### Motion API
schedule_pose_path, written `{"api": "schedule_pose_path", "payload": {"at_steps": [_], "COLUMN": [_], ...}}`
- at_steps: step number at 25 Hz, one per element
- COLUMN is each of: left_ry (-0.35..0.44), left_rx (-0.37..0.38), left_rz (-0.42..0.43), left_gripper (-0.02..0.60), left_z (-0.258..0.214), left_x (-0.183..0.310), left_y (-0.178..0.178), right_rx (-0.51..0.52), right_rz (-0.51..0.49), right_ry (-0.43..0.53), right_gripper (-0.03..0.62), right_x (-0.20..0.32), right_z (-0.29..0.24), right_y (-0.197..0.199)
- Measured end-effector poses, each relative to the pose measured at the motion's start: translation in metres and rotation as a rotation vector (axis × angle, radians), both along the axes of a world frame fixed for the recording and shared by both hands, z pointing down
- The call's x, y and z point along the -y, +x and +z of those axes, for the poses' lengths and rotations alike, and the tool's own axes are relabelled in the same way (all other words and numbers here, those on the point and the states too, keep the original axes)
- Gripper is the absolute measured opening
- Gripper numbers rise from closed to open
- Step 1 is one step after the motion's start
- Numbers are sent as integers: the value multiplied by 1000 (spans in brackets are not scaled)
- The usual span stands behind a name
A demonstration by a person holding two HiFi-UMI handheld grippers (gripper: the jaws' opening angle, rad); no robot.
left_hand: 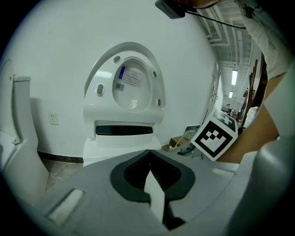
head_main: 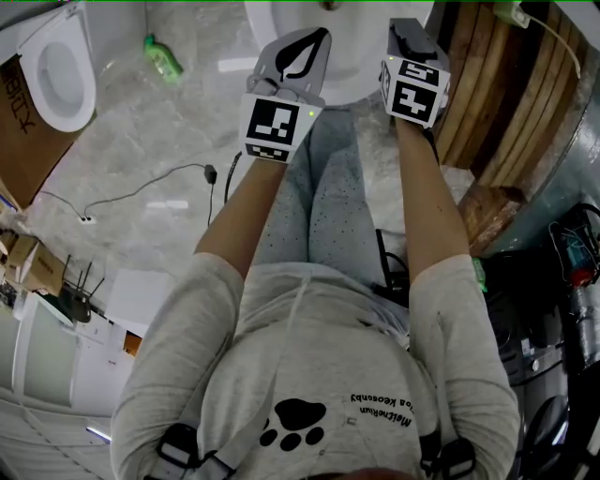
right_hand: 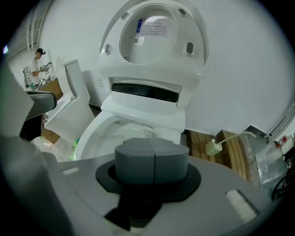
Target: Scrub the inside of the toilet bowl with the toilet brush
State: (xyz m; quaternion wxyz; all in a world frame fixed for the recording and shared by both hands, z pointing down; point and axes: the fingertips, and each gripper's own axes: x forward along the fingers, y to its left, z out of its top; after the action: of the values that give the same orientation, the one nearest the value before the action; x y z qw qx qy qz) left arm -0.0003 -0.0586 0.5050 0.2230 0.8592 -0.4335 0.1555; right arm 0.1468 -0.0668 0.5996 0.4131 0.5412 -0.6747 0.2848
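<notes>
The white toilet point(head_main: 352, 56) stands just ahead of me, its lid point(right_hand: 154, 32) raised against the wall and the bowl point(right_hand: 124, 133) open below. My left gripper point(head_main: 322, 36) hovers in front of the bowl's left side; in the left gripper view its jaws point(left_hand: 150, 152) are shut, tips touching, holding nothing. At the bowl's right side, my right gripper point(head_main: 410, 28) is held level with the left. In its own view the right gripper point(right_hand: 153, 159) has its grey pads pressed together on nothing. I see no toilet brush in any view.
A second toilet point(head_main: 58, 75) stands on the floor at far left beside a cardboard box point(head_main: 14, 122). A green bottle point(head_main: 161, 56) and a black cable point(head_main: 150, 187) lie on the floor. Wooden slats point(head_main: 506, 94) and a white plug point(right_hand: 213, 147) are on the right. A person point(right_hand: 36, 67) stands far left.
</notes>
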Motion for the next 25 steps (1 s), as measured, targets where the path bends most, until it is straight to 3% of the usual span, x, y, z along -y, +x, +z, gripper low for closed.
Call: {"api": "schedule_pose_path", "payload": {"at_steps": [25], "left_ry": [-8], "left_rx": [1], "left_rz": [3], "left_gripper": [3], "left_z": [1], "left_x": [-22], "left_y": [6], "right_rx": [-25], "right_rz": [-13], "right_ry": [-123], "right_gripper": [152], "right_x": [-79], "right_z": [12], "right_y": [6]}}
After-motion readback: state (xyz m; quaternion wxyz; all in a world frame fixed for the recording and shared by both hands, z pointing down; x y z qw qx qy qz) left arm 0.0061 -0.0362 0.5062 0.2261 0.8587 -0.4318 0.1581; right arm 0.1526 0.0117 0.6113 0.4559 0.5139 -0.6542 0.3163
